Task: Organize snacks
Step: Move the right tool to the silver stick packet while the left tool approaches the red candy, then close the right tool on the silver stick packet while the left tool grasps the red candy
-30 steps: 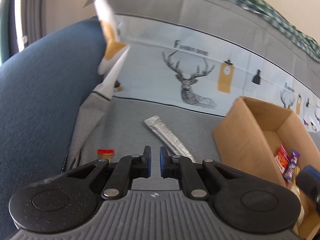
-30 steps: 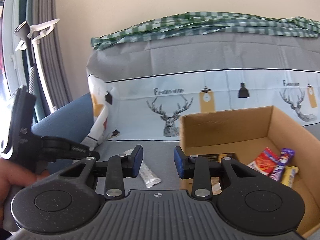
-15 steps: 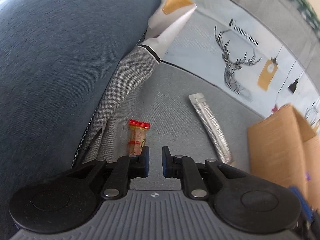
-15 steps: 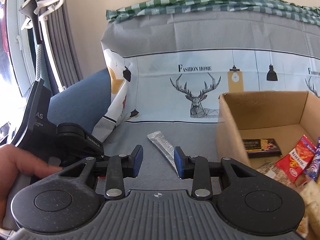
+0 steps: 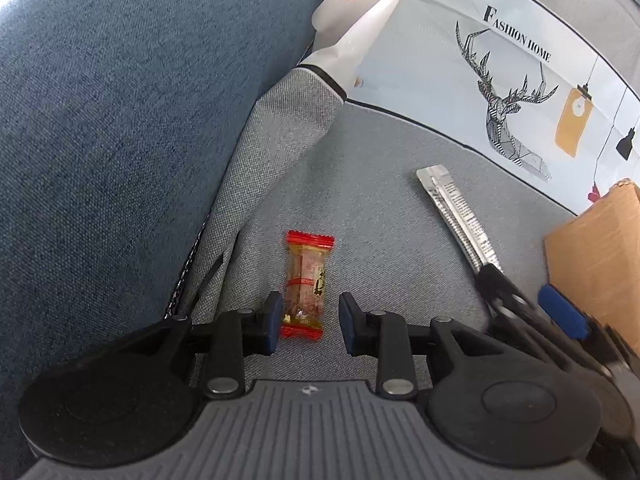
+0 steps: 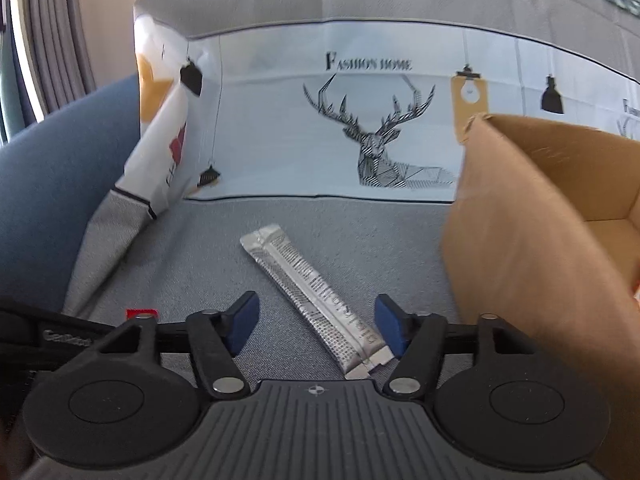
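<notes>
Red-ended candy lies low centre in the left view, its near end between the opening jaws of the left gripper, ungripped. Right gripper, also opening, straddles the silver sachet; cardboard box at right.

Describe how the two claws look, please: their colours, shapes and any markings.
Both claws look alike. The left claw and the right claw each have black linkage arms with silver rivets, blue pads on the fingertips, two round black discs, and a grey ribbed body bearing a small crosshair mark. No cables or sleeves are visible.
</notes>
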{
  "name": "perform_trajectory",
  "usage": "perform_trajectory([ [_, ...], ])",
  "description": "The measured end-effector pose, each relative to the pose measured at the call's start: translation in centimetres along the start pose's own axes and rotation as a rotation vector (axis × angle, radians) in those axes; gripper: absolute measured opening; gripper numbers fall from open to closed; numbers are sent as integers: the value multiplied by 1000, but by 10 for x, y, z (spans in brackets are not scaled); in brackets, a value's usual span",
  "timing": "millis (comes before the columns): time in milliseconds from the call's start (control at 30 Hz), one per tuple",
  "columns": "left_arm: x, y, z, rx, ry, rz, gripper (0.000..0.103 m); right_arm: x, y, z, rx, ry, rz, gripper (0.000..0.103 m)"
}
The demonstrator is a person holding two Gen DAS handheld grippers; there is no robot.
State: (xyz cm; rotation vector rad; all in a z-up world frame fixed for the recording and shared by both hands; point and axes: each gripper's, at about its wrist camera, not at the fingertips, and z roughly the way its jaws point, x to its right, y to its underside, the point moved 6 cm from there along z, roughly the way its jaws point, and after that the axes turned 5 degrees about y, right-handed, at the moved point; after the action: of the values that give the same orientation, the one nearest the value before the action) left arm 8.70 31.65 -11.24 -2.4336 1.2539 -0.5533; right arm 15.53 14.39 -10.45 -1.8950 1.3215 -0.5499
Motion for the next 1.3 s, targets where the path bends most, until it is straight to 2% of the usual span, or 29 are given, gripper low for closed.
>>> perform_trajectory([
  [133, -1, 1, 6, -11, -6, -8, 37, -7, 2, 23, -37, 10, -30, 69],
  [300, 1, 3, 10, -19, -6, 10, 38, 4, 4, 46, -109, 38, 22, 69],
  [400, 4, 2, 13, -20, -11, 20, 38, 4, 5, 51, -109, 45, 7, 71],
  [433, 5, 2, 13, -20, -13, 25, 38, 3, 4, 51, -108, 43, 1, 69],
  [500, 8, 2, 16, -21, -18, 37, 38, 0, 6, 49, -99, 31, -16, 58],
  [567, 10, 2, 16, -23, -25, 53, 38, -4, 6, 44, -86, 13, -43, 39],
  [633, 12, 4, 16, -23, -35, 78, 38, -7, 7, 40, -84, -10, -52, 29],
  [700, 13, 4, 16, -19, -48, 91, 35, -8, 8, 35, -85, -27, -52, 27],
  [767, 14, 4, 16, -16, -55, 91, 25, -9, 10, 28, -85, -41, -40, 26],
  [967, 15, 4, 6, 23, -45, 92, 24, -6, 10, -8, -72, -80, -38, 26],
  [1167, 8, 11, -20, 48, 78, -3, 23, 3, 18, -62, -90, -149, -82, 26],
  [1300, 12, 22, -36, 35, 133, -15, 23, 7, 32, -101, -88, -189, -141, 26],
])
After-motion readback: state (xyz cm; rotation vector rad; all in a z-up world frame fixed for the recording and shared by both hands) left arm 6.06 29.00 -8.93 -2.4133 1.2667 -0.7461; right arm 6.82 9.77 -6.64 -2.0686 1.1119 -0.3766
